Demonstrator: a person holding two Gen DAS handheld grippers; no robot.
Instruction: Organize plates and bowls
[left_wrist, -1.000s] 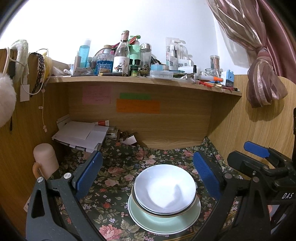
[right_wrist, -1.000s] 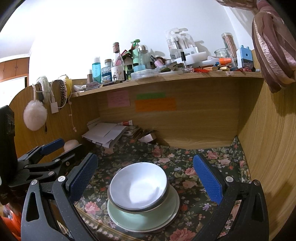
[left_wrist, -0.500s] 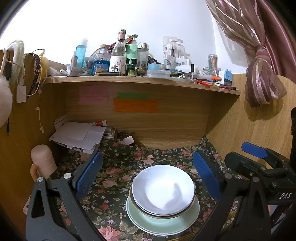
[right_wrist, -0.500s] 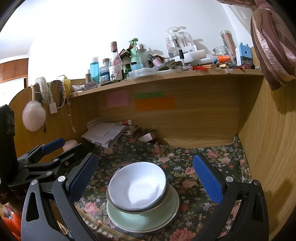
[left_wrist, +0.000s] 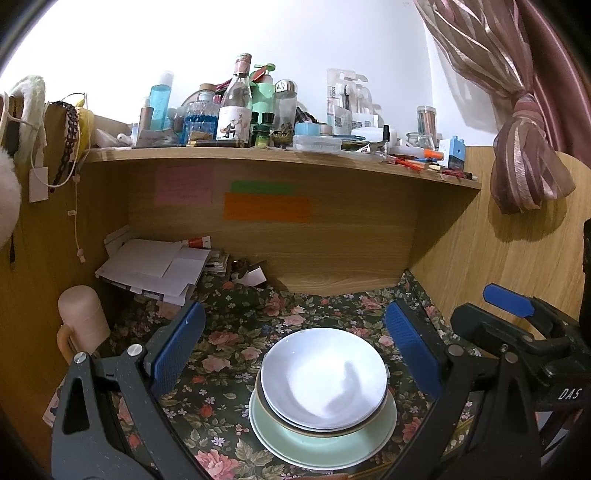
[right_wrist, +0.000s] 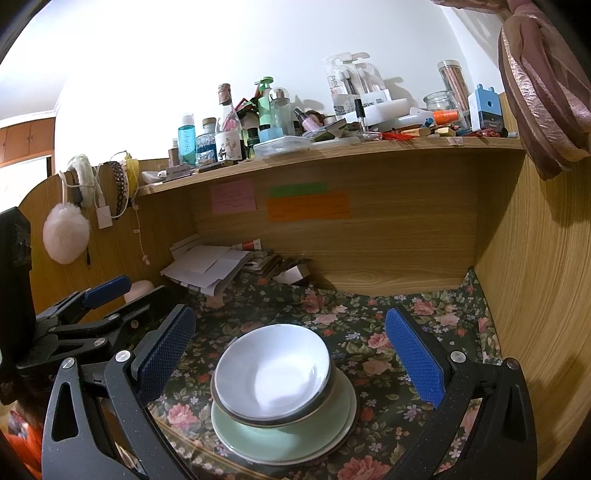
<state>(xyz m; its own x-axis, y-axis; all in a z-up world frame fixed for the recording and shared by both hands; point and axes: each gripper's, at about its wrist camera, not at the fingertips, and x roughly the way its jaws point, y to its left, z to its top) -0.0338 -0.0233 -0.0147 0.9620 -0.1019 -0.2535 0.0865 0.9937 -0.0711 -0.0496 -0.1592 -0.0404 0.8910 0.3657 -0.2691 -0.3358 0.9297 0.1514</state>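
Observation:
A white bowl (left_wrist: 323, 374) sits nested in a second bowl on a pale green plate (left_wrist: 325, 441), stacked on the floral tablecloth (left_wrist: 236, 343). The stack also shows in the right wrist view: bowl (right_wrist: 271, 371), plate (right_wrist: 284, 435). My left gripper (left_wrist: 295, 354) is open and empty, its blue pads either side of the stack and above it. My right gripper (right_wrist: 290, 358) is open and empty, likewise framing the stack. The right gripper shows at the right of the left wrist view (left_wrist: 517, 325); the left gripper shows at the left of the right wrist view (right_wrist: 92, 310).
A pink cup (left_wrist: 83, 321) stands at the left. Papers (left_wrist: 155, 266) lie at the back left under a wooden shelf (left_wrist: 280, 157) crowded with bottles. Wooden walls close the desk at back, left and right. A curtain (left_wrist: 524, 147) hangs at the right.
Both grippers have drifted slightly; the stack sits a little lower and more central between the pads. Nothing was grasped or released.

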